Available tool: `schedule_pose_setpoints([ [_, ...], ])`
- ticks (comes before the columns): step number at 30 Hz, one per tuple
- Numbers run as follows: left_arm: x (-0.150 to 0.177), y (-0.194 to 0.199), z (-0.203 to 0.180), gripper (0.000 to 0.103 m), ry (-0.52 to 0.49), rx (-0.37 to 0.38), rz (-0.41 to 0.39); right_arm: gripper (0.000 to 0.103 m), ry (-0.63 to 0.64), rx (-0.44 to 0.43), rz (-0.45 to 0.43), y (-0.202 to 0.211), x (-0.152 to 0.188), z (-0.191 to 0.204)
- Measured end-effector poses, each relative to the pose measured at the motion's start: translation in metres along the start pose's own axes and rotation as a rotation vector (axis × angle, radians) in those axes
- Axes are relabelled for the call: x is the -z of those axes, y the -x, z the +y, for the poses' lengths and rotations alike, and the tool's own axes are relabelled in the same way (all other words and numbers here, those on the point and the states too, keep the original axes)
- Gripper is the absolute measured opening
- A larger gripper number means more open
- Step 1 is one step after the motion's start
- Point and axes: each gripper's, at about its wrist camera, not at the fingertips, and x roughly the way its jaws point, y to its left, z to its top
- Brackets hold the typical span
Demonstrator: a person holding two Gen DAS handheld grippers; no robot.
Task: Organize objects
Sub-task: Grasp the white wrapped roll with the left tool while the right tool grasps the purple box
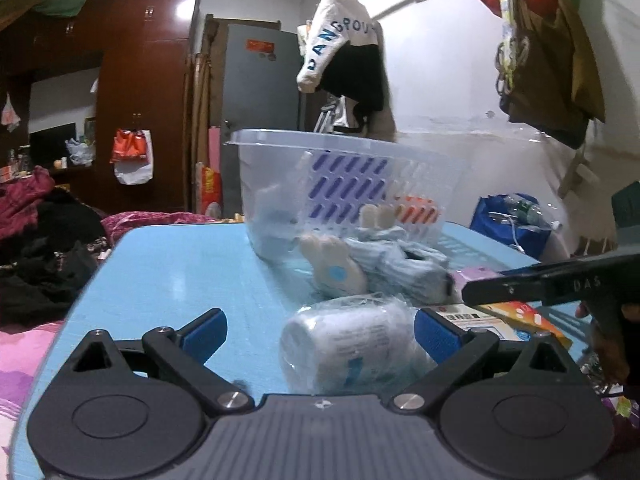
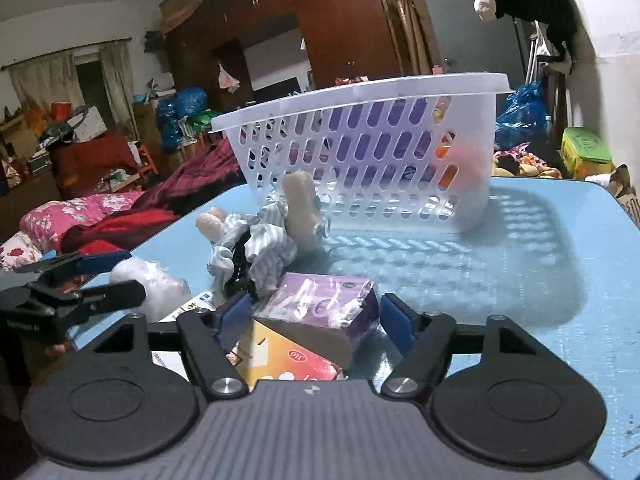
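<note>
A white slotted plastic basket [image 1: 348, 168] [image 2: 360, 144] stands at the far side of the blue table [image 1: 172, 272] [image 2: 500, 272]. In front of it lies a doll in striped blue cloth [image 1: 376, 260] [image 2: 264, 236]. A white roll wrapped in clear plastic [image 1: 352, 348] [image 2: 152, 284] lies between the fingers of my open left gripper [image 1: 318, 336], nearer the right pad, not clamped. My open right gripper [image 2: 316, 320] straddles a purple wrapped box [image 2: 324, 308] that rests on an orange and white medicine box [image 2: 280, 356] [image 1: 516, 316]. The right gripper [image 1: 532, 280] also shows in the left wrist view.
Bedding and clothes [image 1: 48, 240] [image 2: 80, 216] lie left of the table. A dark wardrobe [image 1: 140, 92] and a grey door [image 1: 260, 80] stand behind. Bags hang on the right wall [image 1: 548, 40]. A blue bag with a bottle [image 1: 516, 220] sits beyond the table's right edge.
</note>
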Motion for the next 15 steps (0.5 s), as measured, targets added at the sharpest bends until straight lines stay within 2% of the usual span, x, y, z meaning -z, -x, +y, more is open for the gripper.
schedule_pose_setpoints([
  [5, 0.006, 0.001, 0.0, 0.101, -0.004, 0.02, -0.008, 0.06, 0.003, -0.007, -0.011, 0.009, 0.011, 0.008],
  [12, 0.018, 0.013, -0.001, 0.1, -0.075, 0.059, -0.057, 0.057, -0.009, 0.031, -0.043, 0.024, 0.015, -0.006],
  [15, 0.02, 0.016, 0.0, 0.093, -0.093, 0.083, -0.077, 0.057, -0.011, 0.047, -0.053, 0.029, 0.016, -0.01],
])
